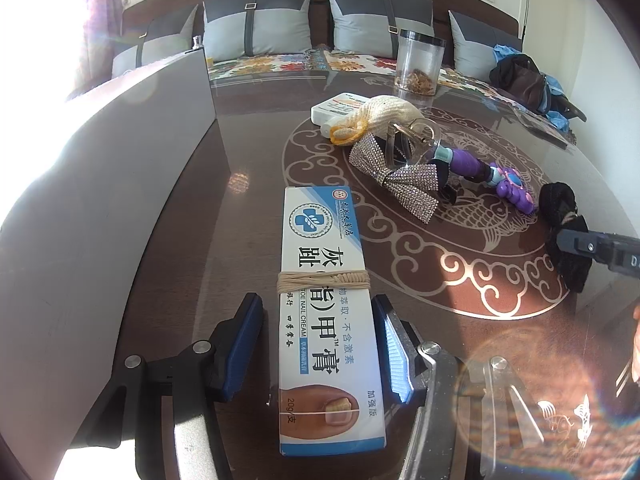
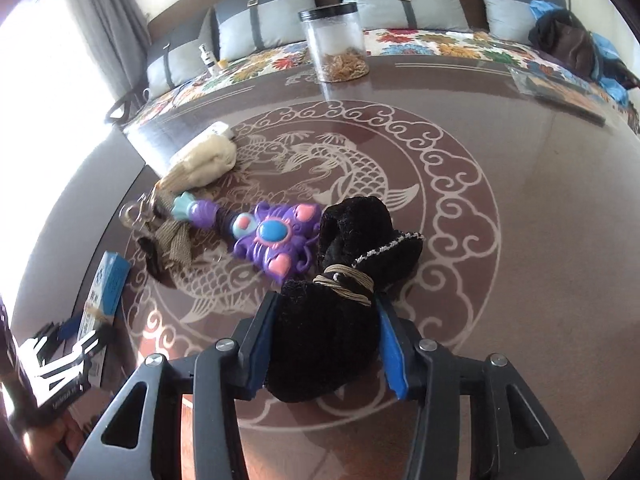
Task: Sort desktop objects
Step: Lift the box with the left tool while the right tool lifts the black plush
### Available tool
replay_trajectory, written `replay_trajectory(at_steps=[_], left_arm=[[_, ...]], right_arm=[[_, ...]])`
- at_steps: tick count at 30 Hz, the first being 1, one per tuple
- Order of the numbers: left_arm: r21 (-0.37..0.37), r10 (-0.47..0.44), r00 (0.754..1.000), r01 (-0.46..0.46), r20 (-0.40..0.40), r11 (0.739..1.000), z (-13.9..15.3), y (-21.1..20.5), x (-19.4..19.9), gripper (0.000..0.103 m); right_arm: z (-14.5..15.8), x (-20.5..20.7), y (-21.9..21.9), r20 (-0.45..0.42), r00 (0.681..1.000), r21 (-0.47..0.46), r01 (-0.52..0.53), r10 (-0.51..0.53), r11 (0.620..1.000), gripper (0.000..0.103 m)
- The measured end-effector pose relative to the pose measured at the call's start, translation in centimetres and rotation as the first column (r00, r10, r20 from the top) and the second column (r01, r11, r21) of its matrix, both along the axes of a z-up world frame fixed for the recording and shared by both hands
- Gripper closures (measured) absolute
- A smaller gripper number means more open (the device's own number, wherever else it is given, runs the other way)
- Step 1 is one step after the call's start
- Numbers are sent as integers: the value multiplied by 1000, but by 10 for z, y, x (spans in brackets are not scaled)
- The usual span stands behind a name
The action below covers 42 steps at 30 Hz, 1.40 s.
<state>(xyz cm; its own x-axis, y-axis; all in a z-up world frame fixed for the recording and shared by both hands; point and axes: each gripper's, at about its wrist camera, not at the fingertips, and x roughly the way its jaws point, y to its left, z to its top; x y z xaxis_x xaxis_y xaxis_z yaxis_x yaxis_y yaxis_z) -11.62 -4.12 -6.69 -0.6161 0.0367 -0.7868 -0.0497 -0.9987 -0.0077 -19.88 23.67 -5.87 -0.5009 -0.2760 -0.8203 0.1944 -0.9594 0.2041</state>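
Two grippers in view, each with jaws around an item. Left gripper (image 1: 318, 344): the blue pads flank a long white-and-blue nail cream box (image 1: 326, 312), which lies flat on the surface (image 1: 240, 168). A narrow gap shows between each pad and the box side, so the jaws are partly closed but a firm grip cannot be confirmed. A bundle of tan rubber bands (image 1: 322, 280) is wrapped round the box at mid-length.

Right gripper (image 2: 322, 344): the jaws are closed on a black fuzzy cloth bundle (image 2: 336, 300), with both pads pressing into its sides. Tan rubber bands (image 2: 348, 284) cinch the bundle's middle.

Other items, clustered near the middle of the patterned surface: purple toy wand (image 2: 264, 236) just beside the black bundle; rhinestone bow (image 1: 394, 180); clear hair clip (image 1: 412, 136); cream knitted piece (image 1: 380, 116) lying over a small white box (image 1: 336, 106). Clear jar with black lid (image 2: 338, 44) stands at the far edge and holds loose tan material at the bottom. Large grey box (image 1: 120, 152) stands to the left of the cream box.
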Motion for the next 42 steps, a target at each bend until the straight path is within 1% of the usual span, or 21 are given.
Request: replay_trajectory(at_steps=[3,5,6,7,8,9,11,12,14,15,16,17,18,20,23,42], left_arm=[[0,0,1000,0,0,1000,0,0,0,48],[0,0,1000,0,0,1000,0,0,0,48],[0,0,1000,0,0,1000,0,0,0,48],[0,0,1000,0,0,1000,0,0,0,48],[-2,0,1000,0,0,1000,0,0,0,47],[-2,0,1000,0,0,1000,0,0,0,47],[0,-4,1000,4,1,1000,-1,0,0,45],[4,-12,1000,12,3,1000,-1,0,1,43],[-7,-46,999,46,19,999,-3,6,-1,24],[-23,-55,998,55,27,998,-4,9,-2,19],[-26,-41,999,42,32,999,-5,8,-3,13],[-12,-27,999,27,42,1000,-6,5,-5,9],[-5,-24,999,24,46,1000,-6,4,-6,8],[-19,-19,999,20,51,1000,-7,5,-7,3],[-16,-3,998,4,62,1000,-8,3,-8,0],[-7,-4,998,5,64,1000,-9,3,-9,0]], right_arm=[[0,49,-2,-4,995,71,-97,98,993,56],[0,74,-1,-14,993,107,-113,115,988,55],[-1,82,0,-18,994,114,-107,110,988,52],[-3,88,-1,-18,994,118,-100,103,988,44],[-6,91,-1,-16,995,120,-93,95,988,39],[-9,92,-2,-9,996,117,-85,87,989,32],[-10,92,-5,-30,996,126,-74,79,989,25],[-11,91,-8,-25,997,141,-73,77,987,21],[-13,91,-14,-44,995,157,-84,92,984,14],[-15,91,-17,-52,994,165,-89,99,982,9],[-16,92,-20,-57,993,182,-91,103,979,7],[-18,93,-24,-60,992,205,-94,108,974,5],[-19,92,-25,-63,992,205,-95,110,974,1],[-20,92,-27,-66,992,207,-92,108,974,0],[-21,92,-27,-68,992,205,-86,102,975,0],[-20,92,-29,-74,992,209,-84,101,974,0]])
